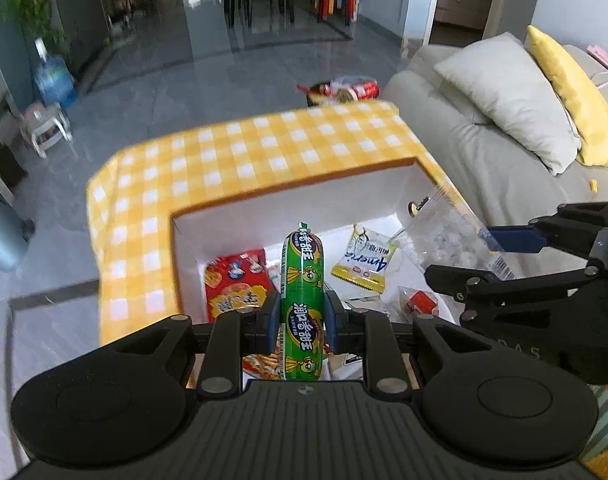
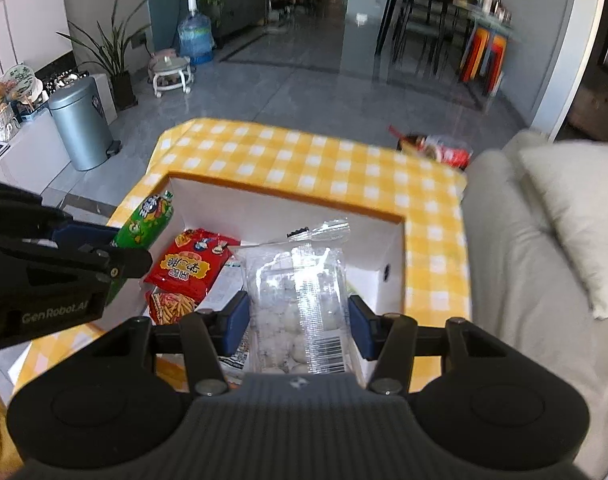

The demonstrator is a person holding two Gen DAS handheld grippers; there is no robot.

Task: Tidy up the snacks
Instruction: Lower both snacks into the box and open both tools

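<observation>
My left gripper (image 1: 303,318) is shut on a green sausage stick (image 1: 302,300) and holds it upright over the open white box (image 1: 288,208). The sausage also shows at the left of the right wrist view (image 2: 146,220). My right gripper (image 2: 298,326) is shut on a clear bag of white candies (image 2: 298,300), over the box's right side; the bag also shows in the left wrist view (image 1: 452,240). In the box lie a red snack bag (image 2: 188,266), a yellow packet (image 1: 364,260) and other packets.
The box stands on a table with a yellow checked cloth (image 1: 224,152). A beige sofa with a grey pillow (image 1: 508,96) and a yellow one is to the right. A basket of snacks (image 1: 340,90) sits on the floor beyond the table. A metal bin (image 2: 82,124) stands to the left.
</observation>
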